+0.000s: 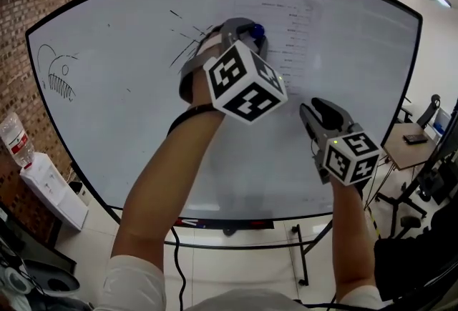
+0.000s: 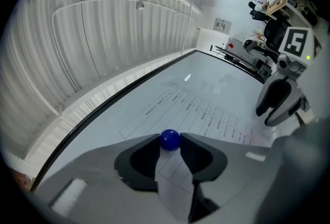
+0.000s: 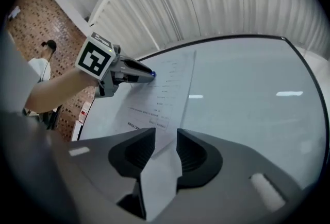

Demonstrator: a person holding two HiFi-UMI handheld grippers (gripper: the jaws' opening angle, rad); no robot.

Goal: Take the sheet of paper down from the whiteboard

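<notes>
Paper (image 1: 295, 25) is hard to pick out in the head view. It is a faint printed page lying flat on the upper right part of the whiteboard (image 1: 129, 124). The left claw (image 1: 250, 29) reaches up to a blue magnet (image 1: 256, 31) at the page's top. The right claw (image 1: 320, 111) is lower and further right, close to the board.

In the left gripper view the paper (image 2: 206, 115) shows as white, ruled like a form, with short rows of small print. The left claw (image 2: 170, 138) has its two jaws pressed against either side of the round blue magnet (image 2: 169, 139), which pins the sheet to the board.

In the right gripper view the right claw (image 3: 166, 138) stands spread apart. The near end of the paper (image 3: 165, 89) runs between the jaws, but neither pad presses on it.

To my eye the sheet is thin, light and limp. It would likely slide or flutter down once the magnet comes off, and it would crease or tear if yanked. The near edge, lying between the right jaws, looks the sensible place to pinch.
</notes>
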